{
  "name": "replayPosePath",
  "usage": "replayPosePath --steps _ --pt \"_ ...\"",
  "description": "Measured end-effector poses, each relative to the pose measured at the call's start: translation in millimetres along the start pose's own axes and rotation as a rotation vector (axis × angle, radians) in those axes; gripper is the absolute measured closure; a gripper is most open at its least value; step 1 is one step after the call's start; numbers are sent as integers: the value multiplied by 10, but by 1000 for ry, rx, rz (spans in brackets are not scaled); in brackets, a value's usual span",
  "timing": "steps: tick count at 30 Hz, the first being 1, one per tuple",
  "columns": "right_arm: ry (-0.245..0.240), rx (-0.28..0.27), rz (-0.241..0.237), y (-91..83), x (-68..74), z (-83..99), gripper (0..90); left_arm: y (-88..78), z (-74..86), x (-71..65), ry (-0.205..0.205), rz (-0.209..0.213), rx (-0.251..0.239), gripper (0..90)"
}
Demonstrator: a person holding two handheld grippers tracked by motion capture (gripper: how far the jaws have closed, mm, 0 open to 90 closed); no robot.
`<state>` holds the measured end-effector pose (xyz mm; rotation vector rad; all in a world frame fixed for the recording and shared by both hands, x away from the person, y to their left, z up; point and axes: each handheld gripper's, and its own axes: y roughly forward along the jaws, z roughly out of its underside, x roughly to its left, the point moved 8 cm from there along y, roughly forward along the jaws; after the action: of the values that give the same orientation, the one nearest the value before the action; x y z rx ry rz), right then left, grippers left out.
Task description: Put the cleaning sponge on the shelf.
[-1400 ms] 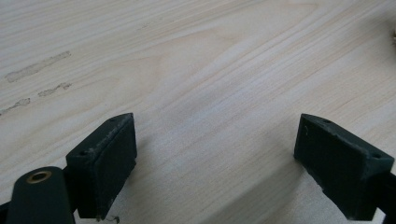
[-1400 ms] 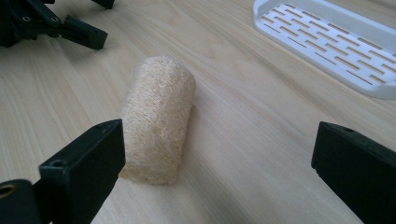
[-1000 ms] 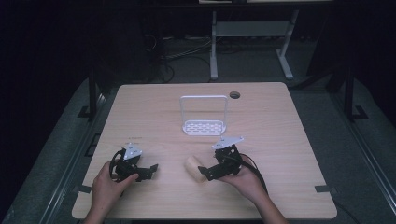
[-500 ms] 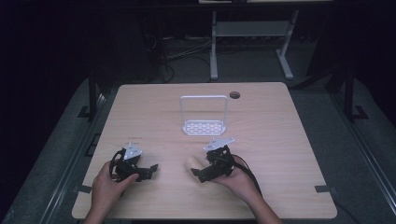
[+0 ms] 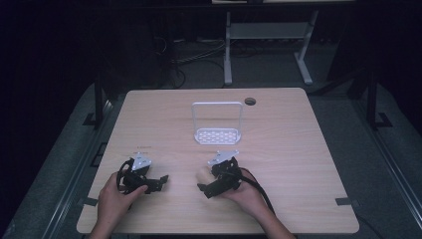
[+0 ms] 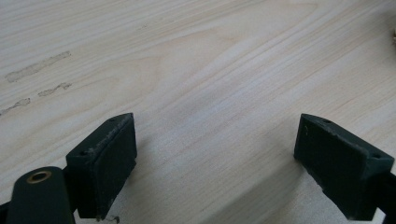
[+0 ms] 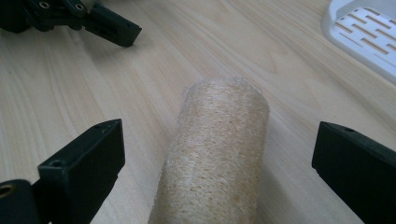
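A beige, coarse-woven roll (image 7: 217, 158) lies on the wooden table (image 5: 298, 149), seen end-on between the two wide-apart jaws of my right gripper (image 7: 219, 137). Neither jaw touches it. From above, the roll (image 5: 200, 174) peeks out at the left of the right gripper (image 5: 206, 181), which a hand holds low over it. My left gripper (image 5: 158, 182) rests near the table's front left, pointing right towards the roll. Its jaws (image 6: 229, 154) stand open over bare wood.
A white wire rack (image 5: 217, 124) with a slotted base stands upright at mid-table, behind the grippers; its base corner (image 7: 369, 32) is close to the roll. A round cable hole (image 5: 250, 101) sits near the far edge. The left gripper (image 7: 70, 16) lies beyond the roll.
The right gripper has swung left and down onto the roll, so its jaws now straddle it. The left gripper has stayed put.
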<state>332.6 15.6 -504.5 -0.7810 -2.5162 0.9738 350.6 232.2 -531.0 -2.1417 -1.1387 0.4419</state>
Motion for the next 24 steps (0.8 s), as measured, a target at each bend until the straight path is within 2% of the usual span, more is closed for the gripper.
replayPosePath --steps 14,15,22,23,24 --pt "-22 42 17 127 64 100 29 0 0 -1 -1 0 0 125" --pt "-28 40 21 127 69 107 58 0 -1 -1 -1 0 -1 125" --pt "-26 43 23 116 69 124 93 1 -1 -1 -1 0 -1 125" --pt "-30 44 20 111 69 130 136 1 -1 -1 -1 0 -1 125" --pt "-25 37 19 100 75 131 139 1 -1 -1 -1 1 -1 125"
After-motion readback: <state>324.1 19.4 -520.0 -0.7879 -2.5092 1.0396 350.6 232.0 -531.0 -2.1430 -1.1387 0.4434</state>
